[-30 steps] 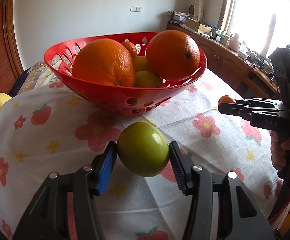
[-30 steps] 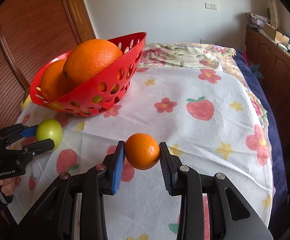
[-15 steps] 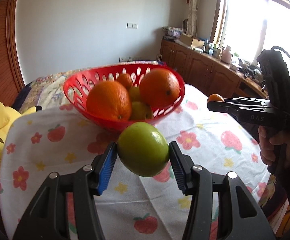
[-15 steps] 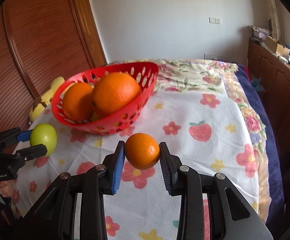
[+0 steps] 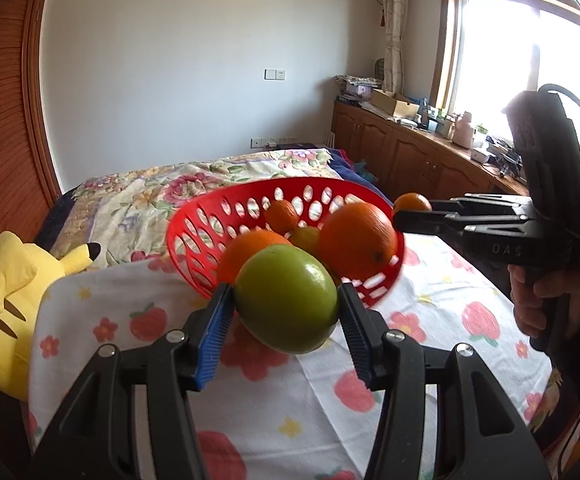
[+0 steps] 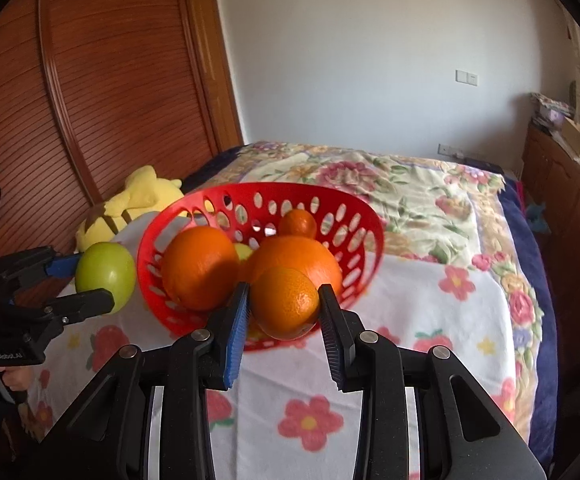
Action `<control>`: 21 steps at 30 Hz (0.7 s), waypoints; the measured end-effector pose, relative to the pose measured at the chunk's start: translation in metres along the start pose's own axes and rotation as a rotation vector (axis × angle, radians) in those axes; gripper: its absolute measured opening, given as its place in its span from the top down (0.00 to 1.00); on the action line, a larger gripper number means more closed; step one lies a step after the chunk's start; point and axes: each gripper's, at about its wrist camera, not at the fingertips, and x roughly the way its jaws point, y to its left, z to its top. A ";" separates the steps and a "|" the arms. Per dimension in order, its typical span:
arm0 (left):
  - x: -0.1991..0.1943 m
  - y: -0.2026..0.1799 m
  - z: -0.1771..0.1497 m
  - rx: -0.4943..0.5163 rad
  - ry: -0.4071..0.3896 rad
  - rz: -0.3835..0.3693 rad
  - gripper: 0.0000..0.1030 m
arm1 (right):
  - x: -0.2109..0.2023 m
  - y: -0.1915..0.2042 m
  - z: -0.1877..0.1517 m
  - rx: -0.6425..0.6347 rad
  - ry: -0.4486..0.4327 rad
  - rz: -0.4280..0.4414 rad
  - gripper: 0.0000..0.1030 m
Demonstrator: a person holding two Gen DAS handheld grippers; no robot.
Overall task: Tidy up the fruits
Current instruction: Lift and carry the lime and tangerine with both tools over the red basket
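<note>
My left gripper (image 5: 286, 312) is shut on a green apple (image 5: 286, 298), held in the air in front of the red perforated basket (image 5: 198, 228). The same apple (image 6: 106, 270) shows at the left of the right wrist view, beside the basket's (image 6: 349, 208) left rim. My right gripper (image 6: 284, 308) is shut on a small orange (image 6: 286, 304), raised before the basket's near rim; in the left wrist view that small orange (image 5: 411, 202) hangs at the basket's right edge. Inside the basket lie two large oranges (image 6: 200, 266), a small mandarin (image 6: 298, 222) and yellow-green fruit (image 5: 305, 238).
The basket stands on a white cloth (image 6: 429, 320) printed with flowers and strawberries, over a floral bedspread (image 6: 409, 184). A yellow plush toy (image 5: 6, 292) lies at the left. Wooden cabinets (image 5: 409, 152) with clutter run under the window on the right; a person's hand (image 5: 541, 300) grips the right tool.
Both grippers have risen with their fruit, so the views now look down into the basket from higher up. The small orange has come closer to the basket's rim.
</note>
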 end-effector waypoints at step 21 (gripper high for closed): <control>0.056 0.034 0.046 -0.007 -0.002 0.058 0.50 | 0.072 0.021 0.038 -0.111 0.017 0.075 0.68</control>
